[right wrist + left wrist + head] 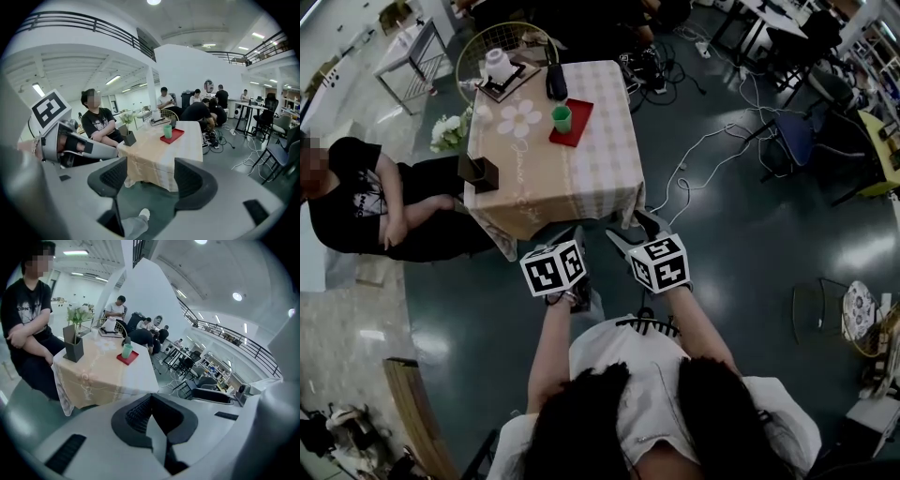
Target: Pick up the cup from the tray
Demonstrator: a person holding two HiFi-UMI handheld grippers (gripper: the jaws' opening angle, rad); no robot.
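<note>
A green cup (561,118) stands upright on a red tray (579,116) at the far half of a cloth-covered table (572,183). Both grippers are held close to my body, short of the table's near edge and well apart from the cup. My left gripper (570,236) is shut, its pads meeting with nothing between them (151,397). My right gripper (639,231) is open and empty (151,173). The left gripper view has the cup (127,350) and tray (128,358) far ahead. In the right gripper view the cup (168,131) and tray (173,136) lie beyond the jaws.
A person in black (356,202) sits at the table's left side. On the table are a dark vase (478,172) with white flowers (448,131), a flower-shaped mat (520,117), a dark object (556,82) and a white pot (497,66). Cables (703,150) trail on the floor at right.
</note>
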